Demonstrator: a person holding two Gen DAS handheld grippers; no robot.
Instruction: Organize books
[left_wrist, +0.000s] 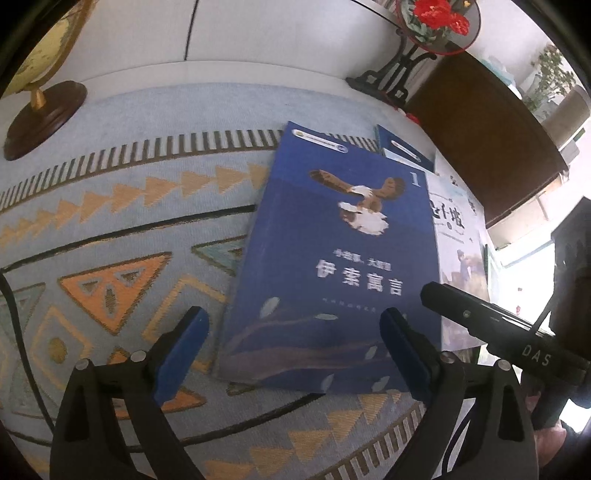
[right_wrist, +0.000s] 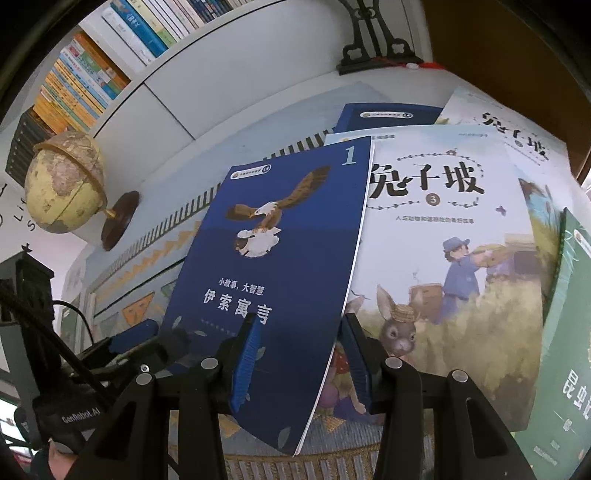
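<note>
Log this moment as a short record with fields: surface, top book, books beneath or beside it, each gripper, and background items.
surface: pale blue patterned cloth with orange triangles
top book: dark blue eagle-cover paperback numbered 1, right edge raised
neighbouring books: white rabbit-cover book numbered 3 under it; green book at far right
right gripper: jaws astride the blue book's right edge; contact unclear
left gripper: open, holding nothing
background: yellowed desk globe on wooden base; shelved books

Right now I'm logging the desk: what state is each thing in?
Dark blue eagle-cover book: closed, right edge between the right gripper fingers.
White rabbit-cover book: closed, flat, partly underneath.
Left gripper: open, empty.
Yellowed globe: upright.
</note>
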